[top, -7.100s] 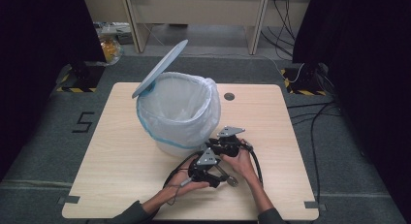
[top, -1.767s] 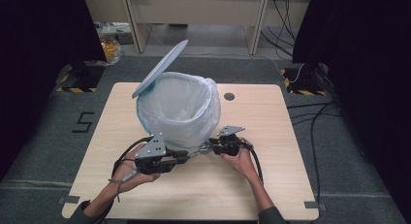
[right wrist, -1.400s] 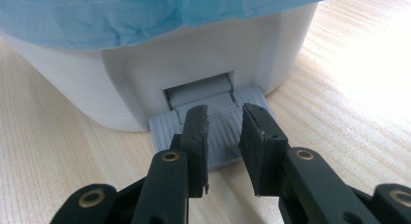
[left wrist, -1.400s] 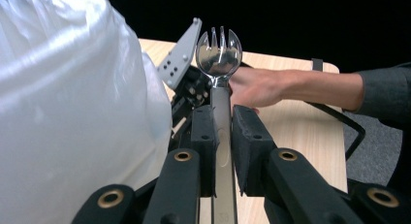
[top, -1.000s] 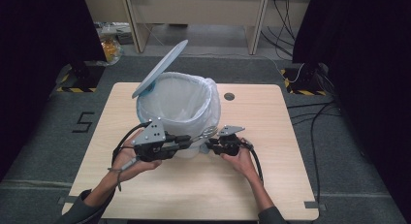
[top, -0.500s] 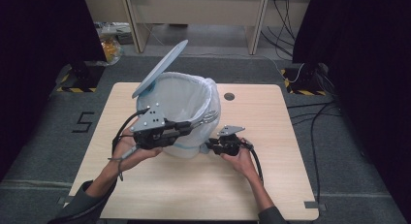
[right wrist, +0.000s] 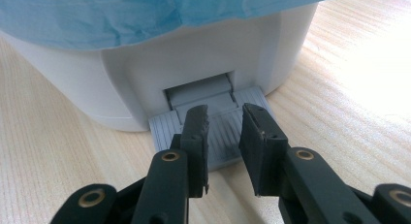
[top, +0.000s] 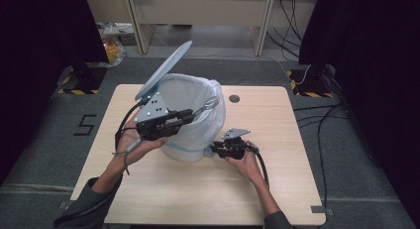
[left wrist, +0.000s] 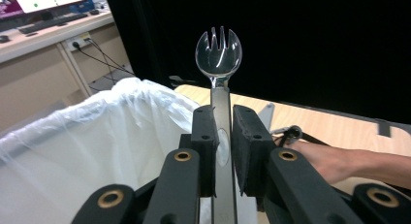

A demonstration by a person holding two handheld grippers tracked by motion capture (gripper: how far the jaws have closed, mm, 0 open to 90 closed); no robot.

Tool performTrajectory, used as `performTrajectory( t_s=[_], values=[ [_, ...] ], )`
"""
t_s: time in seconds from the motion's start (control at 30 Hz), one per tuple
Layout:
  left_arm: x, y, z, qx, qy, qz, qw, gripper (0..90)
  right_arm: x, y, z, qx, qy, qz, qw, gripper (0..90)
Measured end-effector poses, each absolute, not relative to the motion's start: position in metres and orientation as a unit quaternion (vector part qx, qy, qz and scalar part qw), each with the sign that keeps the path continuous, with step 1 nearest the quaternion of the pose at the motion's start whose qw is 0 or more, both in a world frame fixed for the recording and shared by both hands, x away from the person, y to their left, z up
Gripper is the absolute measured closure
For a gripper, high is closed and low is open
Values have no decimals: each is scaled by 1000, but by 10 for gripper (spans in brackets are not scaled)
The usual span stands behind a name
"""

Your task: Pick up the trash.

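Jaws over the spork's [left wrist: 219,54] lower handle.

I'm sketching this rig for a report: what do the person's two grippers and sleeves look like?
Both the left gripper and right gripper are black, with ribbed jaws on arms with brass-coloured pivots. Each has a grey three-cornered plate on top and trails a black cable. The sleeves are dark grey.

Numeral "5" [top: 86,125] marked on grey floor, left of table.

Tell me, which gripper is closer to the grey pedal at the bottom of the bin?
Right. The right gripper presses its tips on the pedal; the left gripper holds a spork up over the bin's rim.
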State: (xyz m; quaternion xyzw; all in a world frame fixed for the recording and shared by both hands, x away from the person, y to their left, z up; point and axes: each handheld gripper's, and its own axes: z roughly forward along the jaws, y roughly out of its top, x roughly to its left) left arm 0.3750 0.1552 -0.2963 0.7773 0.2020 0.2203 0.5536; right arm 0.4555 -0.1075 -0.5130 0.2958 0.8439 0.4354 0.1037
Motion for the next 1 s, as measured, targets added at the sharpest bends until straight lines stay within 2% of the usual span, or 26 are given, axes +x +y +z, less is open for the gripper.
performTrajectory(
  t_s=[1.0],
  values=[
    [393,150,-295,761,241,266,541,794,455,-107,-513,295,844,435,106,719]
  ],
)
